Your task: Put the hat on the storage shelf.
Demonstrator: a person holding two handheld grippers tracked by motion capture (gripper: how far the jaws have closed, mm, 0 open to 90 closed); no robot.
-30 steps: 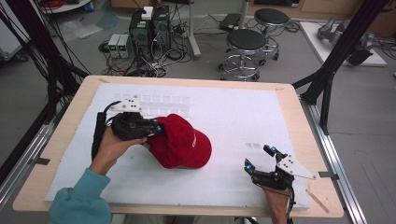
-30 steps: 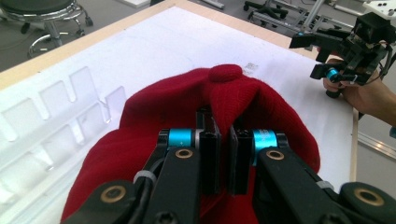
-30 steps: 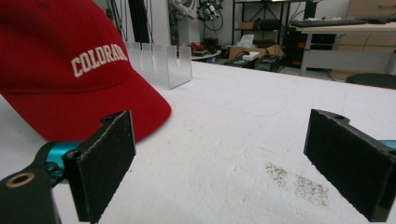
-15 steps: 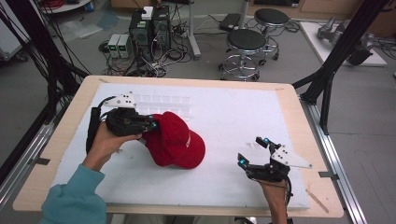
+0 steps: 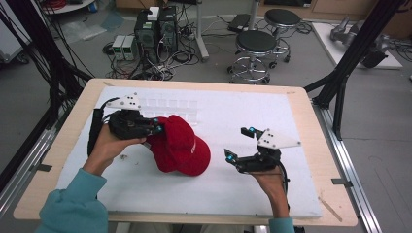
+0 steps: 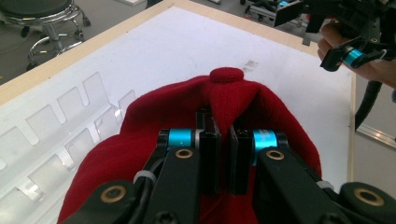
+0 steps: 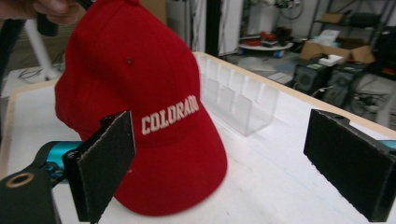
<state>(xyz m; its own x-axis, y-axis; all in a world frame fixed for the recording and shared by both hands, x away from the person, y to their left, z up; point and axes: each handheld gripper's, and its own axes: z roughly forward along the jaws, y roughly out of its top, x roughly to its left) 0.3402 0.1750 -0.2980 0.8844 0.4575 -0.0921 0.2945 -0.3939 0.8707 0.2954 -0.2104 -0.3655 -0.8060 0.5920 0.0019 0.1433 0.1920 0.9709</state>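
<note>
A red cap [image 5: 182, 145] with white "COLORADO" lettering [image 7: 170, 116] stands tilted on the white table sheet [image 5: 228, 111], its brim resting on the sheet. My left gripper [image 5: 158, 127] is shut on a fold of cloth at the cap's back, and the pinched cap [image 6: 233, 98] rises just past the jaws of the left gripper [image 6: 224, 154]. My right gripper [image 5: 236, 144] is open to the right of the brim, a short gap from it. Its wide-apart pads [image 7: 109, 161] frame the cap [image 7: 140, 93] from the front.
A clear plastic rack [image 5: 172, 106] with several slots lies behind the cap, close to it [image 7: 238, 100]. Stools [image 5: 255, 48] and computer boxes [image 5: 155, 29] stand on the floor beyond the far edge. Metal frame posts [image 5: 350, 53] flank the wooden table edge [image 5: 311, 141].
The left gripper has lifted and tilted the cap's back, drawing it slightly left. The right gripper has moved left and forward toward the brim, still open.
</note>
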